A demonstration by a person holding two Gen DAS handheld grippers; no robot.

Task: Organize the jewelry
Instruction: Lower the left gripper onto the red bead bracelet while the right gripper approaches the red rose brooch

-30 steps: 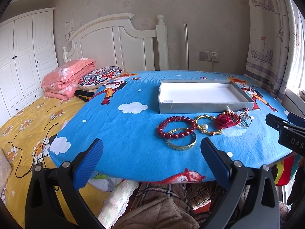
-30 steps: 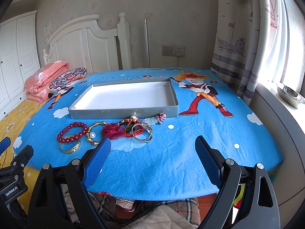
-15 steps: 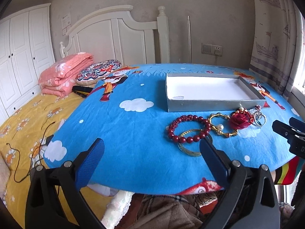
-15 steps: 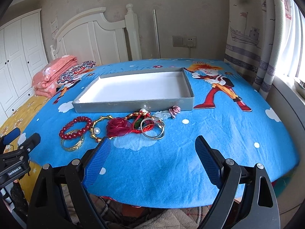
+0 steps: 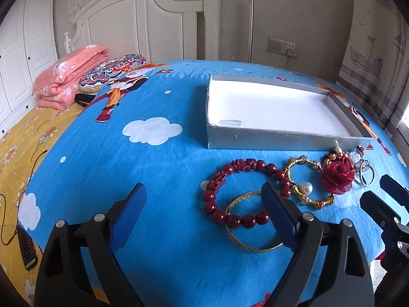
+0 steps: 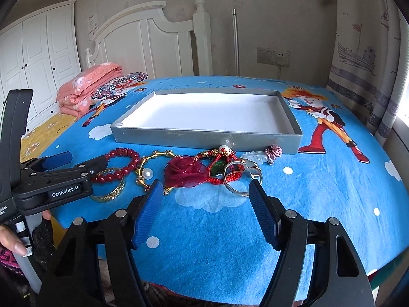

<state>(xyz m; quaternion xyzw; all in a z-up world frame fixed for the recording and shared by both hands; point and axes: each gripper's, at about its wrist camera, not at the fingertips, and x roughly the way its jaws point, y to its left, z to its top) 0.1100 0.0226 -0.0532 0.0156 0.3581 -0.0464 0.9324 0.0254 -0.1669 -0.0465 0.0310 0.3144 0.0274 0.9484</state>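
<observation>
Both of your hand-held grippers tilt down over the blue desk (image 5: 153, 174). Your left hand-held gripper (image 5: 202, 202) is closing, nothing held, one finger over the red bead bracelet (image 5: 230, 179). Your right hand-held gripper (image 6: 205, 199) is closing, empty, just short of the red rose (image 6: 184, 171) beside the grey tray (image 6: 179, 138).

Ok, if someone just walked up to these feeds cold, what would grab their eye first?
Probably the jewelry strung along the near wall of the tray: the red bead bracelet over a gold bangle, then a red rose and silver rings. The tray, white inside, holds nothing. Both grippers, left and right, are closing over the blue cartoon cloth with nothing between their fingers.
</observation>
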